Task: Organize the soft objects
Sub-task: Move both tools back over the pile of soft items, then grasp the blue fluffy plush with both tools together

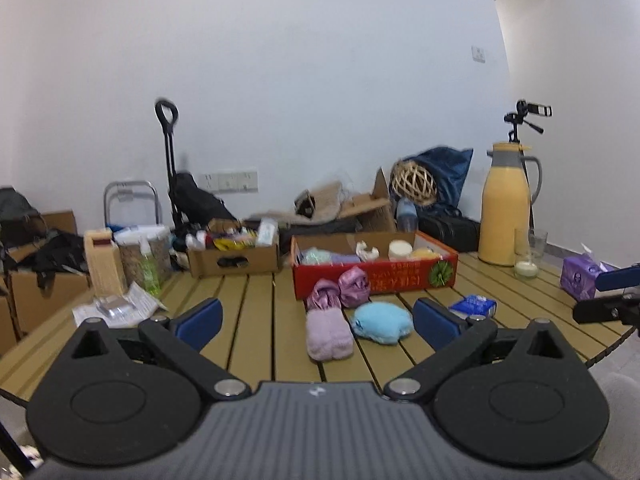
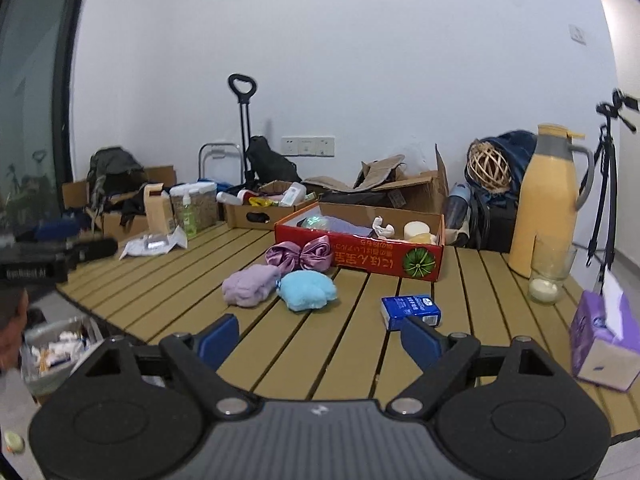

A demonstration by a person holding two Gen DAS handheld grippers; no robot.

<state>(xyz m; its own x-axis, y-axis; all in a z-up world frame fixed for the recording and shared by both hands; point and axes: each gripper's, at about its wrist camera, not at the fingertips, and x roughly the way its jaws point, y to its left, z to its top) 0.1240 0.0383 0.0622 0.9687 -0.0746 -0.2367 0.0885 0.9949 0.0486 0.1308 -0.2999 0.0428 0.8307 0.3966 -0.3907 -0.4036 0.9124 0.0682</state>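
Observation:
A lilac fuzzy sock bundle, a light blue plush pad and a shiny purple satin bow lie on the slatted wooden table, in front of a red cardboard box that holds several soft items. My left gripper is open and empty, just short of the socks. My right gripper is open and empty, short of the blue pad; it also shows at the right edge of the left wrist view.
A blue tissue pack, a purple tissue box, a yellow thermos, a glass with a candle and a brown cardboard box stand on the table. Clutter lies on the floor behind.

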